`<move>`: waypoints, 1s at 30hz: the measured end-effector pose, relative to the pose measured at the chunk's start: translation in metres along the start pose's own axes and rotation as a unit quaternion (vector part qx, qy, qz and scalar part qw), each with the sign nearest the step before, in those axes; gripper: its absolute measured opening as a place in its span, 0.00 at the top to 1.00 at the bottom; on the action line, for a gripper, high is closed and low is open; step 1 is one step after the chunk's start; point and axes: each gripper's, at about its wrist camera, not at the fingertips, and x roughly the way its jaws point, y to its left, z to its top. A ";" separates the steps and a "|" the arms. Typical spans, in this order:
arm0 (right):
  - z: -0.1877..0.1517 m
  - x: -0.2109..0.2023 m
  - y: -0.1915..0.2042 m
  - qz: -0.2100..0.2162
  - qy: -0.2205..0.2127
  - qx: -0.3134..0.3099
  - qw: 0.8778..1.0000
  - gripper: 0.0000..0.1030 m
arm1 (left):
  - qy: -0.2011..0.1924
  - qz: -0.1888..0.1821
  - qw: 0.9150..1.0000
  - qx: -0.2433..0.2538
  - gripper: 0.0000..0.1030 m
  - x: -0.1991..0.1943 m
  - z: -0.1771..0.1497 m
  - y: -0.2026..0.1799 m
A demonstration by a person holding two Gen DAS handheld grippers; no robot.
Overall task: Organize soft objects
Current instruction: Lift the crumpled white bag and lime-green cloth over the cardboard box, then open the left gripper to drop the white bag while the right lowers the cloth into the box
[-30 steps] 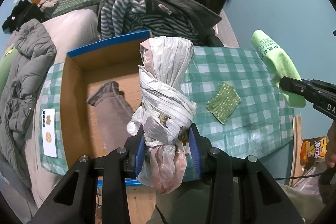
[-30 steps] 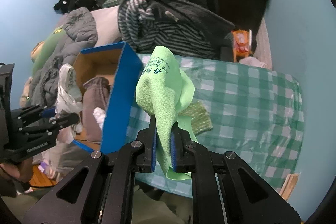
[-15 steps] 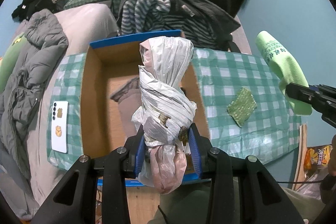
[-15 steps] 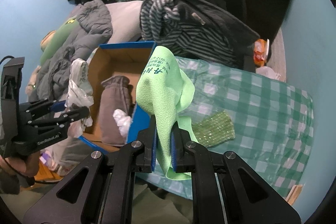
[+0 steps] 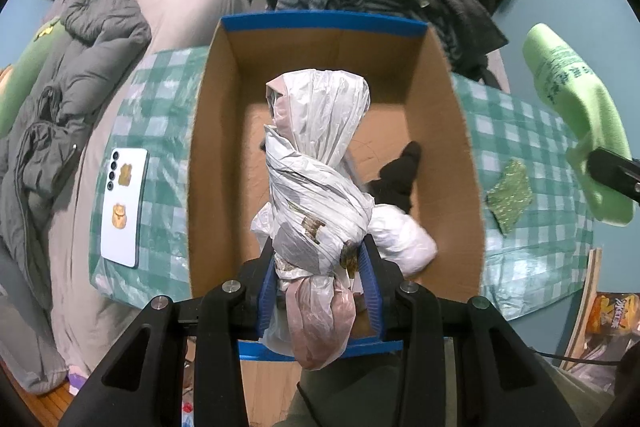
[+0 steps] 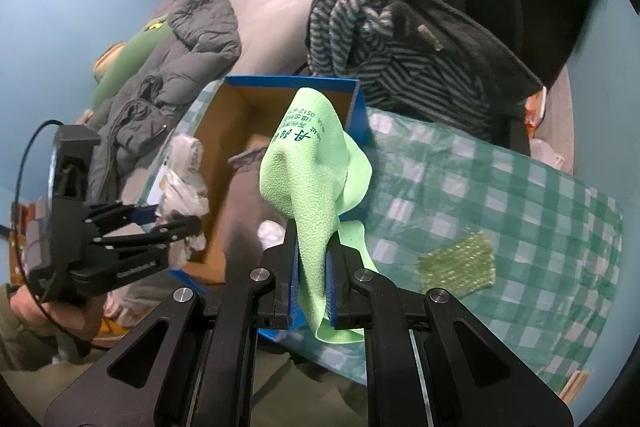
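My left gripper (image 5: 318, 259) is shut on a knotted bundle of white and pink plastic bags (image 5: 316, 163) and holds it above the open cardboard box (image 5: 216, 131) with blue edges. Inside the box lie a black soft item (image 5: 400, 175) and a white plastic bag (image 5: 400, 235). My right gripper (image 6: 312, 259) is shut on a light green cloth (image 6: 312, 163) with printed text, held above the table's near edge by the box's right wall (image 6: 358, 111). A green sparkly scouring pad (image 6: 456, 263) lies on the checked tablecloth (image 6: 500, 187).
A white phone (image 5: 122, 203) lies on the tablecloth left of the box. A chair piled with dark and striped clothes (image 6: 400, 27) stands behind the table. A bed with grey jackets (image 5: 72, 75) is at the left. A snack bag (image 5: 608, 311) lies on the floor at the right.
My left gripper has moved with the bag bundle from the box's right wall to above its middle. My right gripper has moved left toward the box with the green cloth.
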 end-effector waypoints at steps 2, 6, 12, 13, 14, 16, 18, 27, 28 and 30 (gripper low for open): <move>0.003 0.006 0.006 0.003 0.004 -0.001 1.000 0.91 | 0.005 -0.001 1.000 -0.002 0.63 0.005 0.002 0.005; 0.006 0.016 0.018 0.005 0.011 -0.005 1.000 0.91 | 0.012 -0.001 1.000 -0.009 0.63 0.013 0.005 0.011; 0.011 0.031 0.029 0.008 0.020 -0.009 1.000 0.91 | 0.023 -0.008 1.000 -0.015 0.60 0.026 0.009 0.017; 0.012 0.033 0.032 0.008 0.022 -0.011 1.000 0.91 | 0.024 -0.009 1.000 -0.016 0.59 0.027 0.009 0.017; 0.014 0.036 0.034 0.008 0.023 -0.013 1.000 0.91 | 0.026 -0.009 1.000 -0.015 0.56 0.029 0.010 0.018; 0.016 0.041 0.038 0.010 0.027 -0.016 0.999 0.91 | 0.030 -0.006 0.999 -0.015 0.49 0.032 0.010 0.018; 0.017 0.047 0.042 0.012 0.031 -0.020 0.999 0.91 | 0.031 -0.003 0.999 -0.013 0.49 0.031 0.009 0.019; 0.022 0.078 0.054 0.023 0.055 -0.033 0.998 0.91 | 0.020 0.007 1.000 -0.009 0.49 0.020 0.003 0.027; 0.022 0.082 0.056 0.023 0.058 -0.037 0.997 0.91 | 0.019 0.009 1.000 -0.008 0.49 0.019 0.001 0.027; 0.022 0.088 0.058 0.024 0.064 -0.041 0.997 0.91 | 0.020 0.009 1.000 -0.011 0.49 0.018 -0.002 0.029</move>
